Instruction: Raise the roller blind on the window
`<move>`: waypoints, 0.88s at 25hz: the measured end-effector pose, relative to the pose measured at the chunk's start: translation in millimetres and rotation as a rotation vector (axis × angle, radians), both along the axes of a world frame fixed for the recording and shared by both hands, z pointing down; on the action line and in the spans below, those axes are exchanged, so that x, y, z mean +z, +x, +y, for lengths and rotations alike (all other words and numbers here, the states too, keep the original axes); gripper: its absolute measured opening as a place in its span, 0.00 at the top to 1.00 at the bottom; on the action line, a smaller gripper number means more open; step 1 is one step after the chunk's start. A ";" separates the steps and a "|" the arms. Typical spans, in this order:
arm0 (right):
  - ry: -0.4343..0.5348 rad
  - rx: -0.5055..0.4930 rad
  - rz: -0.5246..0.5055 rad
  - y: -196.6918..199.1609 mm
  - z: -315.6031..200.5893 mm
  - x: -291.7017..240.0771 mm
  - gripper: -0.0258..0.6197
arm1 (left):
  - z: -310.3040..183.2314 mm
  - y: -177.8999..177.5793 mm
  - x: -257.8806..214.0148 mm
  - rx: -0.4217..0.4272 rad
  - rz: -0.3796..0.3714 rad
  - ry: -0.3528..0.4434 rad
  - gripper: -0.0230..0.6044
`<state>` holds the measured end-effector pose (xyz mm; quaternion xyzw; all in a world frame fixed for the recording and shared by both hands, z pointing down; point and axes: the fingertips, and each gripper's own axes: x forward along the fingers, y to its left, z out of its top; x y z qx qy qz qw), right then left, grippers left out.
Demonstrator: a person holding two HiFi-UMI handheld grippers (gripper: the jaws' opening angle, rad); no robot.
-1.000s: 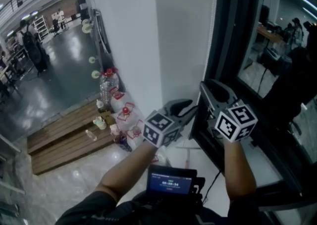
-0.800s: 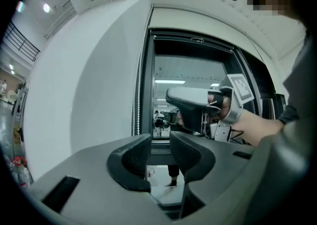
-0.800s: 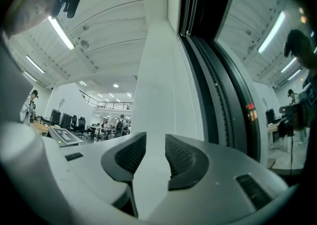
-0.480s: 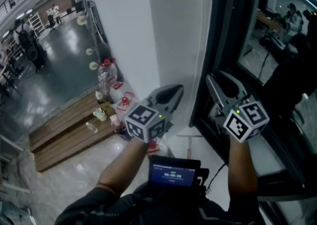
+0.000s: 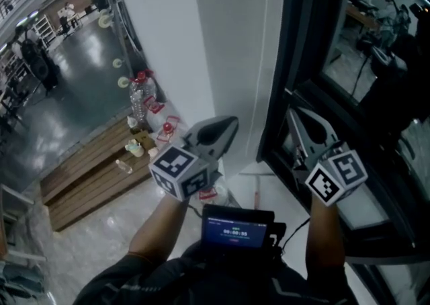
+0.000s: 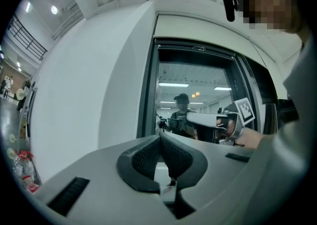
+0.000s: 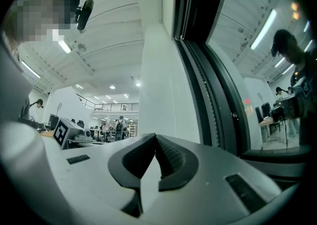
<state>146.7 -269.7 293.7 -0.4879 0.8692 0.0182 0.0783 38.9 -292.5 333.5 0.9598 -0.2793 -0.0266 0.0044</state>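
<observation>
The window [image 5: 376, 41] fills the right of the head view, its dark frame [image 5: 302, 48] set against a white wall [image 5: 222, 35]. The glass shows only reflections; I see no blind cloth over it. A thin cord [image 5: 267, 28] runs down the wall beside the frame. My left gripper [image 5: 218, 127] is shut on nothing and points at the wall left of the frame. My right gripper [image 5: 297, 119] points at the frame's lower part. Its jaws are closing, the tips meet, and nothing is between them. The window top [image 6: 195, 48] shows in the left gripper view, and the frame's grooves [image 7: 208, 80] in the right gripper view.
Water bottles and red-topped containers [image 5: 144, 105] stand on the floor by the wall's foot, next to a wooden platform [image 5: 87, 176]. A small screen [image 5: 236, 228] hangs at the person's chest. The window sill [image 5: 363, 209] lies under the right gripper. People stand far off at the left [image 5: 33, 55].
Both grippers' jaws have closed from wide open, the left first and then the right. The left gripper has drifted left and away from the window frame.
</observation>
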 end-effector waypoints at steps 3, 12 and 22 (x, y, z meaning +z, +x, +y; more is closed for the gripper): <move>-0.015 0.007 -0.001 2.6 4.2 7.5 0.92 | 3.3 -4.1 5.0 -0.003 -0.025 0.018 0.97; -0.047 0.026 0.011 3.7 11.9 23.4 0.93 | 11.7 -11.1 16.6 -0.017 -0.010 0.051 0.97; -0.070 0.039 -0.008 3.5 16.5 33.2 0.93 | 18.3 -20.6 23.1 0.004 -0.011 0.041 0.97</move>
